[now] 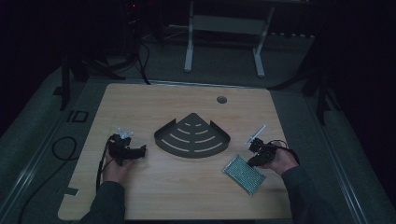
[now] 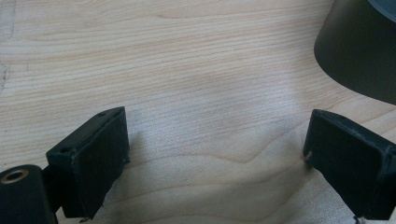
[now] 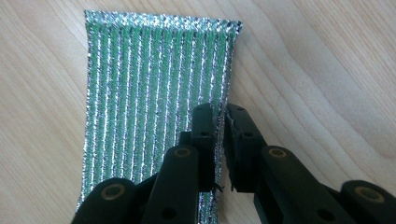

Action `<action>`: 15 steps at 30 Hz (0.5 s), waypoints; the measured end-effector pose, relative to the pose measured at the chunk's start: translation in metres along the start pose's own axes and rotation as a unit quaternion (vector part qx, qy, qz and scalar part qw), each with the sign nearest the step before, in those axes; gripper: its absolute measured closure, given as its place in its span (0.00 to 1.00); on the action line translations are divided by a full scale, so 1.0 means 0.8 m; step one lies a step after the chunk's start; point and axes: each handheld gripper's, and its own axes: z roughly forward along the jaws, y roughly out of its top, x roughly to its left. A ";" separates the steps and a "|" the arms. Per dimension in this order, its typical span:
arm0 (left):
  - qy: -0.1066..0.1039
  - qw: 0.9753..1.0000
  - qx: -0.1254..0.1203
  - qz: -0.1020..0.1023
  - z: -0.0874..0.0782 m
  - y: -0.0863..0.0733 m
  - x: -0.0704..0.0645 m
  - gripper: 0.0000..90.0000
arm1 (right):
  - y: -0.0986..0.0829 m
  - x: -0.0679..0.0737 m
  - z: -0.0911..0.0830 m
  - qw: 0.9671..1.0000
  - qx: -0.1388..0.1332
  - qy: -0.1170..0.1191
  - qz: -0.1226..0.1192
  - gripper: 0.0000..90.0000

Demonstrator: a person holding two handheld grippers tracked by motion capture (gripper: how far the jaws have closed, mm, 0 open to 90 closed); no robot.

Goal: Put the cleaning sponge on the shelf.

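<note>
A dark metal corner shelf with curved slots lies flat in the middle of the wooden table. To its left, my left gripper is held low over bare wood; in the left gripper view it stands open and nothing is between the jaws, with the shelf's curved wall at the upper right. A green and silver scouring pad lies to the right of the shelf near the front. My right gripper is at the pad's far corner. Its jaws are shut on the pad's right edge.
A round cable hole sits near the table's far edge. Beyond the table stands a white frame on the dark floor. A black cable loops on the floor to the left. Bare wood lies in front of the shelf.
</note>
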 end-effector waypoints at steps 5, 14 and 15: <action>0.000 1.000 0.000 0.000 0.000 0.000 0.000 0.08 | 0.001 0.001 0.003 1.000 0.004 0.006 -0.001 0.91; 0.000 1.000 0.000 0.000 0.000 0.000 0.000 0.08 | -0.002 -0.009 0.012 1.000 0.009 0.025 0.017 0.91; 0.000 1.000 0.000 0.000 0.000 0.000 0.000 0.08 | -0.002 -0.009 0.012 0.999 0.009 0.026 0.018 0.91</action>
